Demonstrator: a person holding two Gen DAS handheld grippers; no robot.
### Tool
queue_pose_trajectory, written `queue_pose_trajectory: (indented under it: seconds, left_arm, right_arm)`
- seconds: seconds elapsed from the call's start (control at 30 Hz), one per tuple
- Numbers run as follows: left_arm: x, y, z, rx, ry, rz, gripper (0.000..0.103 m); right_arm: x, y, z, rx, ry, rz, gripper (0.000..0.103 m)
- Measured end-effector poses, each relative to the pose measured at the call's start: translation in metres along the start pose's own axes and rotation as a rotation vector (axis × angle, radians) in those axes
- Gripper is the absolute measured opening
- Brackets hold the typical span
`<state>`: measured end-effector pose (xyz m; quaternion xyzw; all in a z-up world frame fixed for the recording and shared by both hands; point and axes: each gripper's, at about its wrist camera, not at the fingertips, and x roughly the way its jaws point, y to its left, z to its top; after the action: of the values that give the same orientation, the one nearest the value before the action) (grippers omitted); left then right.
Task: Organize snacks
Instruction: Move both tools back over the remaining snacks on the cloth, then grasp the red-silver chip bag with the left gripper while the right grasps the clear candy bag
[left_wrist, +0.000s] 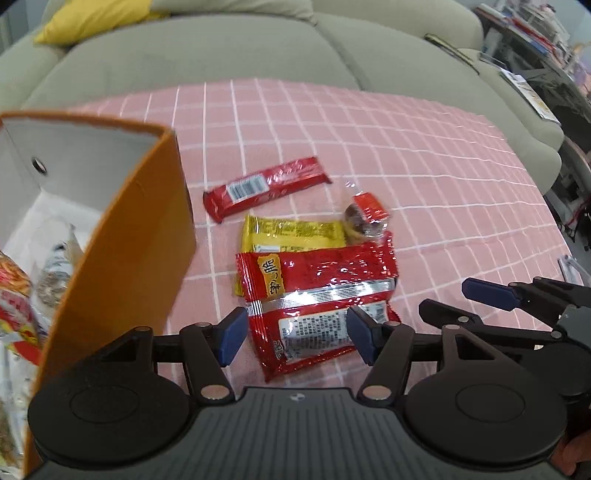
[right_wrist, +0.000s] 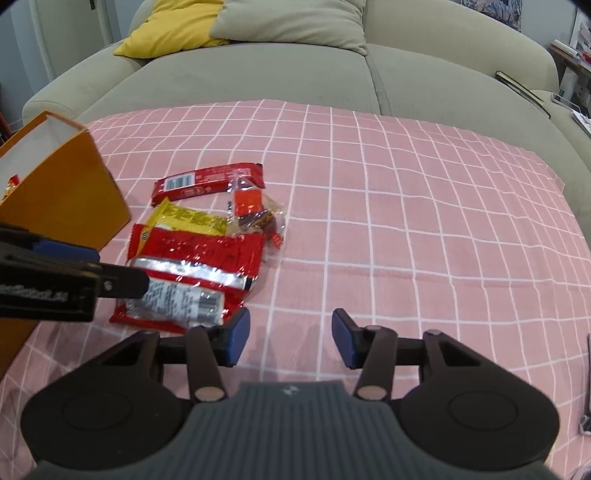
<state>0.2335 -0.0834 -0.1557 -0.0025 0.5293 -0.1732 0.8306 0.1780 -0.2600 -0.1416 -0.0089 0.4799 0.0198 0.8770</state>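
A large red snack packet (left_wrist: 317, 291) lies on the pink checked cloth (left_wrist: 424, 166), overlapping a yellow packet (left_wrist: 295, 230). Behind them lie a long red bar (left_wrist: 266, 186) and a clear-wrapped snack with a red label (left_wrist: 365, 216). My left gripper (left_wrist: 297, 338) is open, and its jaws straddle the near end of the red packet without pressing on it. My right gripper (right_wrist: 290, 339) is open over bare cloth, just right of the red packet (right_wrist: 192, 273), with nothing between its fingers. An orange box (left_wrist: 122, 240) stands at the left with several snacks inside.
A grey-green sofa (right_wrist: 295, 66) with a yellow cushion (right_wrist: 166, 33) runs along the far side of the cloth. Cluttered shelves (left_wrist: 546, 44) stand at the far right. A dark book (right_wrist: 517, 85) lies on the sofa arm.
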Motion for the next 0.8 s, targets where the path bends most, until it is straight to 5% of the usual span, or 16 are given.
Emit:
queue_pose_trajectory:
  seconds: [0.13, 0.3, 0.37, 0.43, 0.57, 0.67, 0.8]
  left_arm:
    - [0.014, 0.006, -0.002, -0.028, 0.042, -0.022, 0.068]
    - [0.013, 0.002, -0.008, -0.008, 0.044, -0.052, 0.052]
    - [0.01, -0.002, -0.012, 0.005, 0.055, -0.056, 0.037]
    - [0.006, -0.006, -0.018, 0.009, 0.071, -0.083, 0.036]
    - [0.001, -0.022, -0.033, 0.051, 0.129, -0.161, 0.036]
    - [-0.004, -0.038, -0.042, 0.143, 0.128, -0.141, 0.037]
    - [-0.014, -0.052, -0.04, 0.273, 0.067, -0.056, 0.061]
  right_arm:
    - [0.016, 0.002, 0.006, -0.006, 0.02, 0.002, 0.039]
    - [0.024, 0.007, 0.006, -0.019, 0.028, 0.021, 0.038]
    - [0.024, 0.008, 0.004, -0.026, 0.024, 0.021, 0.037]
    - [0.023, 0.007, 0.002, -0.026, 0.018, 0.019, 0.035]
    - [0.021, -0.003, -0.005, 0.001, 0.019, 0.007, 0.035]
    - [0.016, -0.013, -0.01, 0.024, 0.02, -0.005, 0.035]
    - [0.007, -0.024, -0.016, 0.048, 0.015, -0.011, 0.036]
